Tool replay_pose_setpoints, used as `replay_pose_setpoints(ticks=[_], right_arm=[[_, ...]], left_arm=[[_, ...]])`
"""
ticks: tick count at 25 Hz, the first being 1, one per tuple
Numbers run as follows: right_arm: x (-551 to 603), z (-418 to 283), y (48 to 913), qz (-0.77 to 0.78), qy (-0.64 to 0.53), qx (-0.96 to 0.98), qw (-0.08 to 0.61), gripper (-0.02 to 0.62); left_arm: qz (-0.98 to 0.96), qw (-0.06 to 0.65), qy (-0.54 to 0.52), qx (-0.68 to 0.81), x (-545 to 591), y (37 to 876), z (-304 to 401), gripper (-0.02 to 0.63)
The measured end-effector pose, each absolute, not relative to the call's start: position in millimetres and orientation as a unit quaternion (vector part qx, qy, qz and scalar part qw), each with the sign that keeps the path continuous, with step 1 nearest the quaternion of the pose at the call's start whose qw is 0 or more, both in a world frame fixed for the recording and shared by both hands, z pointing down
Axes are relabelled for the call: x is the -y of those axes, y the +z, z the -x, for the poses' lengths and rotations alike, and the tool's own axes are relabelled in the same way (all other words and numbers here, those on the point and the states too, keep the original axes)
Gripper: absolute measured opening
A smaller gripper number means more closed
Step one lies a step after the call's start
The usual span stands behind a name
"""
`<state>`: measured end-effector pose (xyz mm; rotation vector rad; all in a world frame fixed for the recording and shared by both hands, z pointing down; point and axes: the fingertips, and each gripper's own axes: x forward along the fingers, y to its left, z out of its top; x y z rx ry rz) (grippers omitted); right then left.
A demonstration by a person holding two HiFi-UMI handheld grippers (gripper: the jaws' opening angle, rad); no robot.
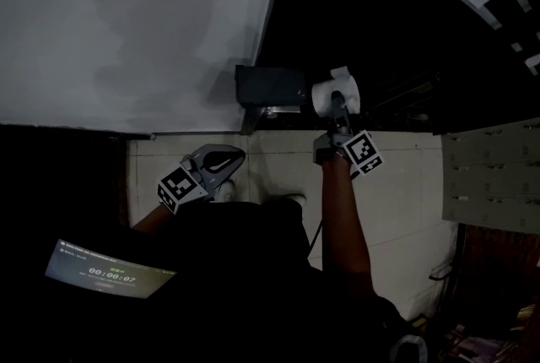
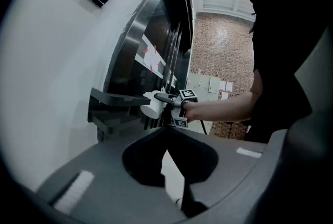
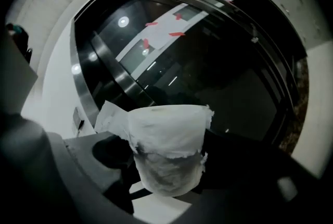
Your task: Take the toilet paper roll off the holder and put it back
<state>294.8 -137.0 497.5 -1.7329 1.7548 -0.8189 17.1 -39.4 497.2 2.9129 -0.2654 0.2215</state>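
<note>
Right gripper (image 1: 337, 110): jaws spread wide and clamped on the roll (image 3: 169, 150), one jaw on each side. The lower part of the roll looks squashed in, so I judge it a real grip. Left gripper (image 2: 166, 132): jaws pressed together on nothing, hanging low and well apart from the holder (image 1: 270, 87).

Roll position: just beside the holder's right end, touching it or nearly so. I can't tell whether its core is on the holder's bar or already clear of it.

Handling, my judgement:
- Very light and soft. It crushes under squeeze and goes oval if I clamp harder.
- The paper surface is grippy, not slippery, so light pressure should do.
- The outer wraps are ragged and torn. A loose tail (image 3: 109, 119) sticks out on the holder side and could snag or unwind.
- Best hold is across the middle of the roll's body, as I have it now. Avoid the tail and the end faces, and leave the core hole free for putting it back.

Container: the holder is a dark box-like bracket with a flat top. Nothing shows on or in it apart from the roll at its end.
</note>
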Motion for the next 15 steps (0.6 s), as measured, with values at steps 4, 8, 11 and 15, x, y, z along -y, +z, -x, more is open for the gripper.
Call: replay_pose_setpoints(ticks=[4,8,11,15], right_arm=[[132.3,-298.7,540.0,0.588,-0.402,-0.585,0.387,0.405],[126.6,-293.2,565.4,0.556,-0.451,-0.531,0.452,0.405],[129.3,-284.1,569.5,0.534,-0.467,-0.523,0.473,0.405],[133.0,-271.8,569.9,0.510,-0.482,-0.521,0.486,0.405]], left_arm=[[-0.987,0.104,0.074,0.093,40.7,497.5,-15.4,0.003],[-0.987,0.104,0.076,0.093,40.0,498.0,-15.2,0.003],[-0.987,0.104,0.075,0.093,39.9,497.9,-15.3,0.003],[-0.987,0.103,0.075,0.093,40.2,497.3,-15.3,0.003]])
